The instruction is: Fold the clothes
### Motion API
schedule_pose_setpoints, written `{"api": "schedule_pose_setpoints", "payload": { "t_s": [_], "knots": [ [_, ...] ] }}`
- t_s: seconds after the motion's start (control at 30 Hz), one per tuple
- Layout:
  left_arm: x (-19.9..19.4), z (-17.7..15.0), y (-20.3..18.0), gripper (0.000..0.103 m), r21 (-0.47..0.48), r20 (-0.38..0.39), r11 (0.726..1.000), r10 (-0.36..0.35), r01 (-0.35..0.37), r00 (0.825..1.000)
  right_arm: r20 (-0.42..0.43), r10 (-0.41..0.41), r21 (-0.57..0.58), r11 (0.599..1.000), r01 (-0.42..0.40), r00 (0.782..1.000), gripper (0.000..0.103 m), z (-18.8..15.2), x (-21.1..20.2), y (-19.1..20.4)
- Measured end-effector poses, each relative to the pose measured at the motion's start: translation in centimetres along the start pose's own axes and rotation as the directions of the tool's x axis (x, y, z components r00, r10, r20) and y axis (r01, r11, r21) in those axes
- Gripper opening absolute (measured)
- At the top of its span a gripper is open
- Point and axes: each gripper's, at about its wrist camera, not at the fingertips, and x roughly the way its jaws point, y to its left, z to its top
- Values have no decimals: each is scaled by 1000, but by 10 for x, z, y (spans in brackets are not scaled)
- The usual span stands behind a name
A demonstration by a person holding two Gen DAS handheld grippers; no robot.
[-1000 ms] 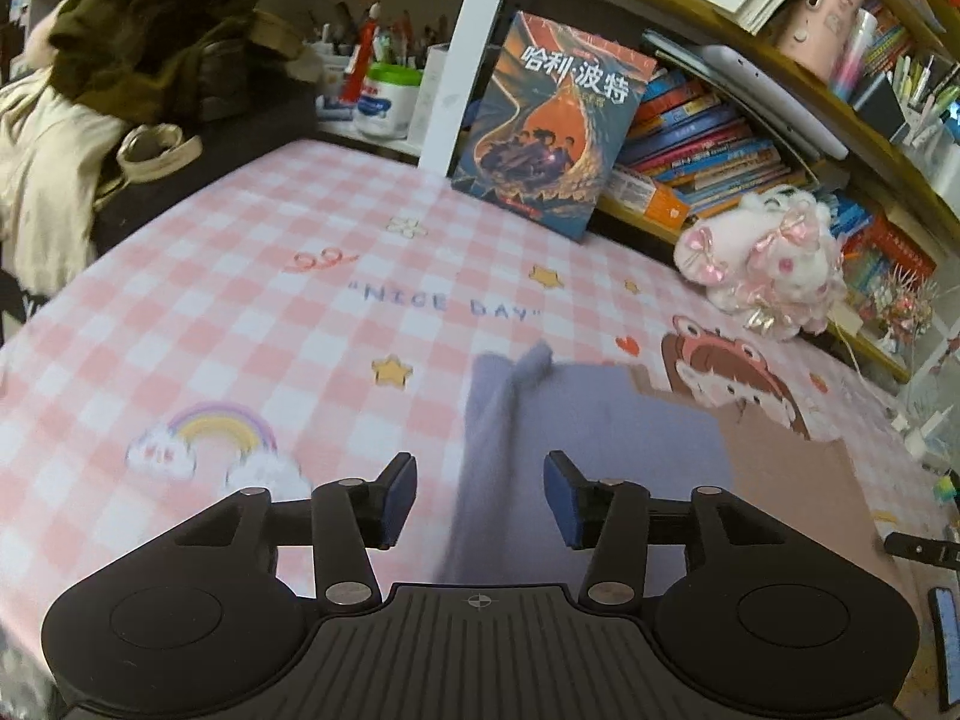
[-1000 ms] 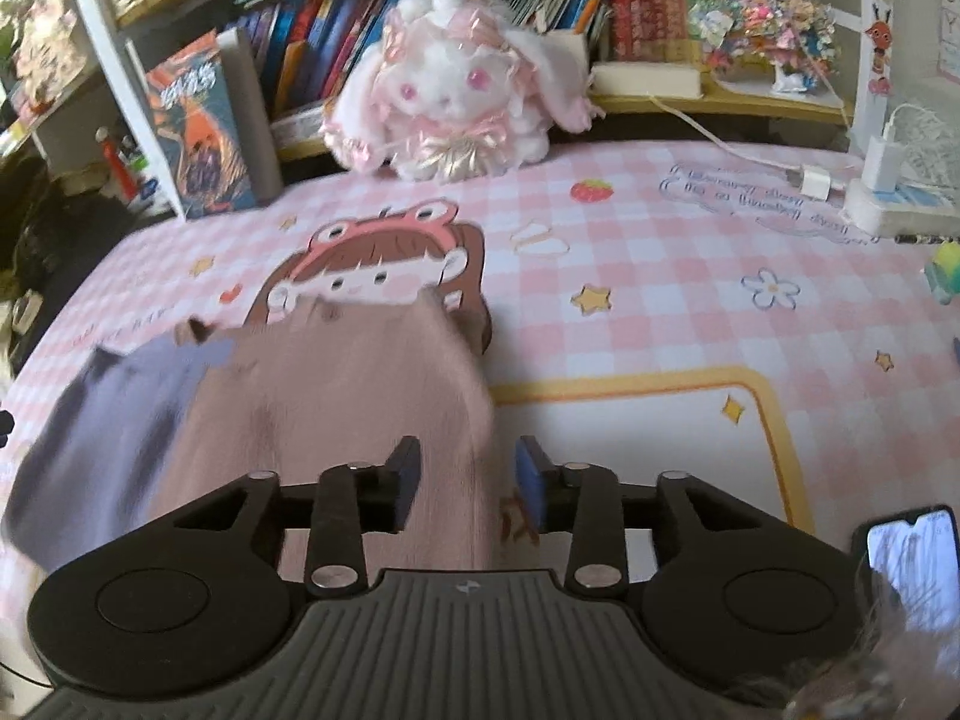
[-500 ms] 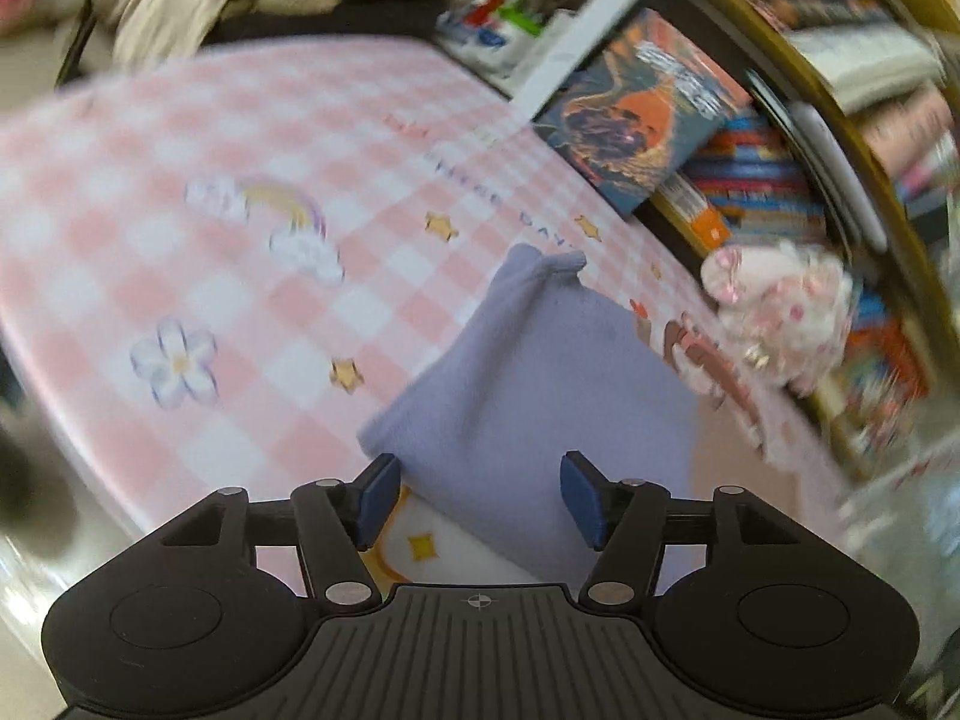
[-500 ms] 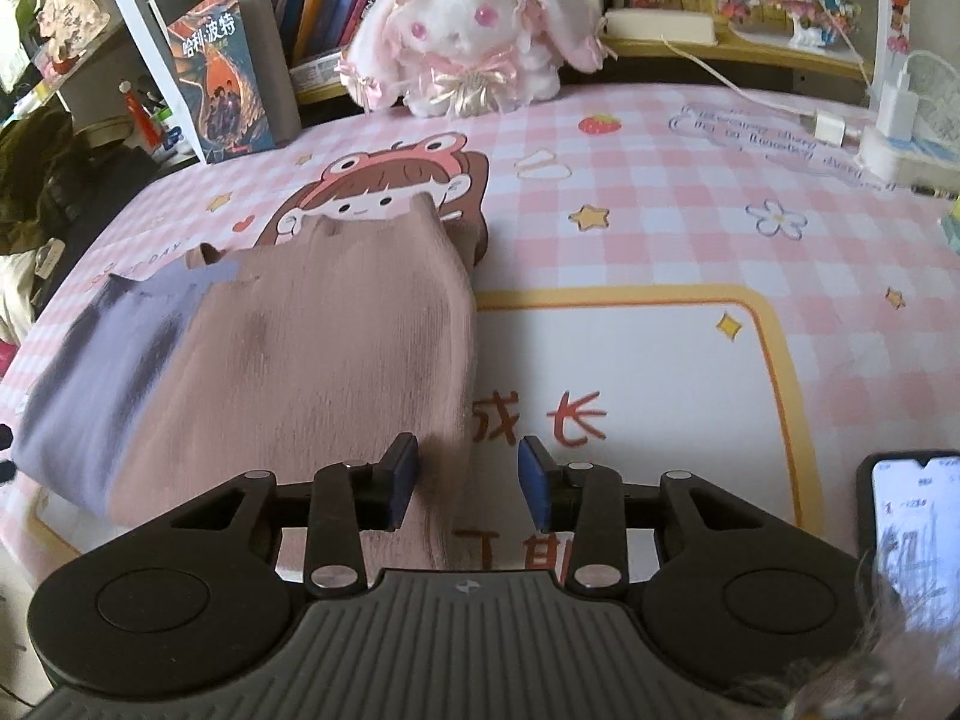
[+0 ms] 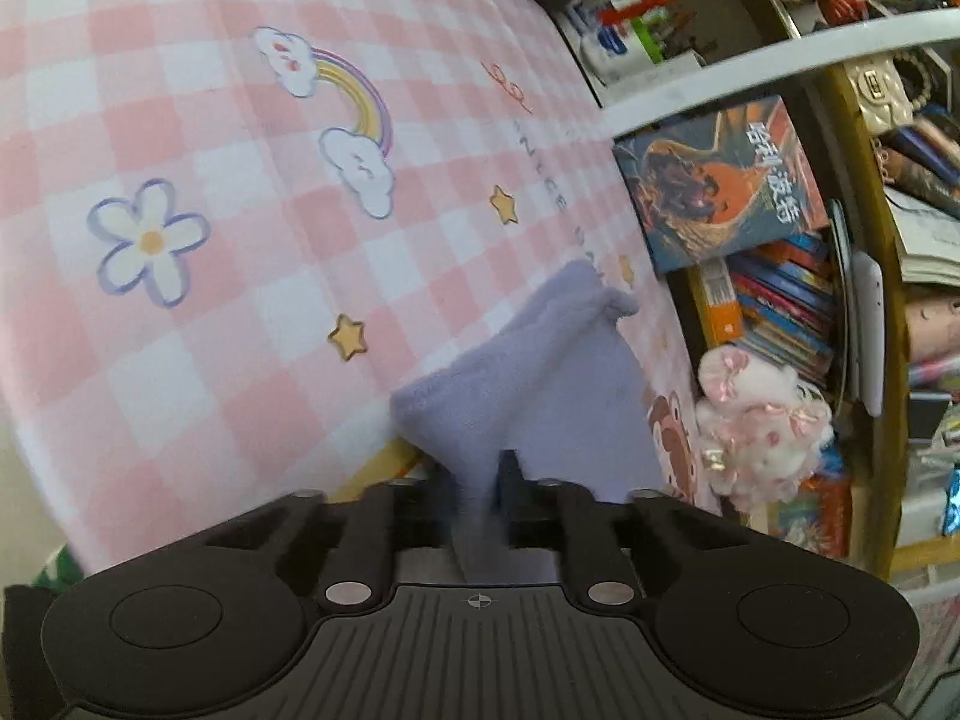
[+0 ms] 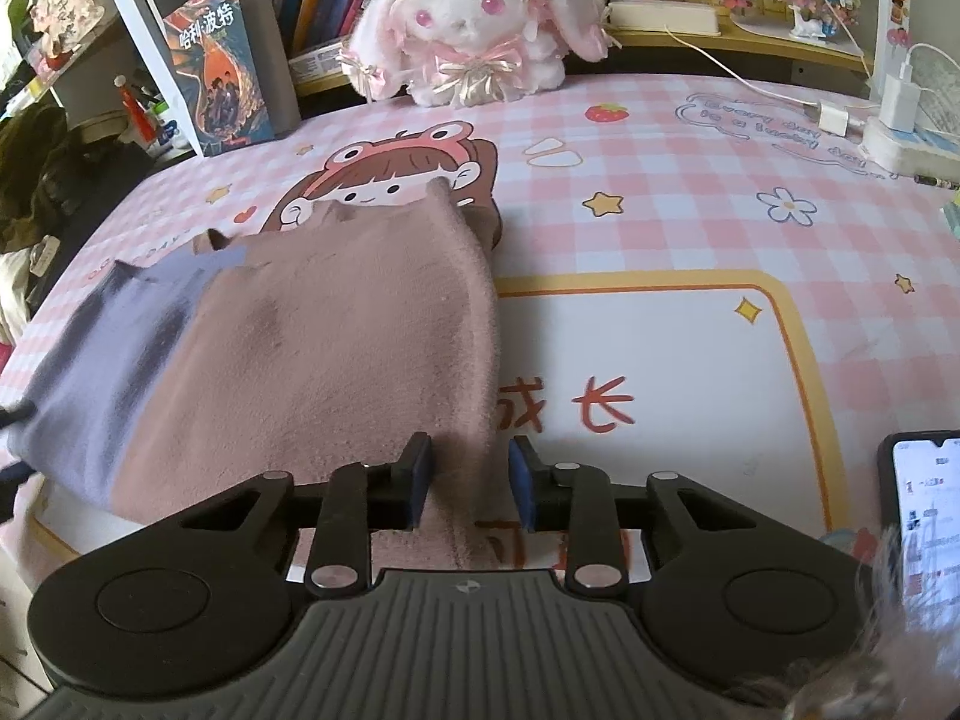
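Note:
A two-tone garment lies on the pink checked mat [image 6: 660,192]. Its brown part [image 6: 336,360] fills the middle of the right wrist view and its lavender part [image 6: 102,360] lies to the left. My right gripper [image 6: 468,483] is open, with the garment's near right edge between its fingers. In the left wrist view my left gripper [image 5: 483,498] is shut on the near corner of the lavender part [image 5: 540,384], which rises into the jaws.
A plush rabbit [image 6: 474,18], a standing book [image 6: 219,66] and shelves of books line the far side. A phone [image 6: 924,516] lies at the near right. A charger and cable [image 6: 894,102] sit at the far right. The mat's left edge [image 5: 36,420] drops off.
My left gripper has swung round, moved onto the lavender corner and shut on it. My right gripper has moved down to the brown near edge, jaws wider apart.

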Motion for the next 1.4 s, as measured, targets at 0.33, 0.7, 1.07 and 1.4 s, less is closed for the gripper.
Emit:
{"api": "schedule_pose_setpoints", "payload": {
  "t_s": [0.33, 0.7, 1.07, 1.4],
  "knots": [
    [-21, 53, -17, 8, 249, 109, 967, 31, -57, 994, -9, 30, -53, 998, -31, 999, 23, 7, 22, 51],
    [5, 77, 30, 28, 52, 47, 998, -27, 25, 999, -4, 13, -110, 994, -14, 1000, 23, 10, 36, 98],
    [19, 87, 45, 25, -61, 23, 991, -116, 117, 993, 9, -25, -104, 994, 26, 1000, 23, 7, 35, 106],
    [21, 94, 49, 22, -51, -11, 990, -136, 135, 991, 45, -128, -39, 991, 130, 991, 40, 4, 30, 110]
  ]
}}
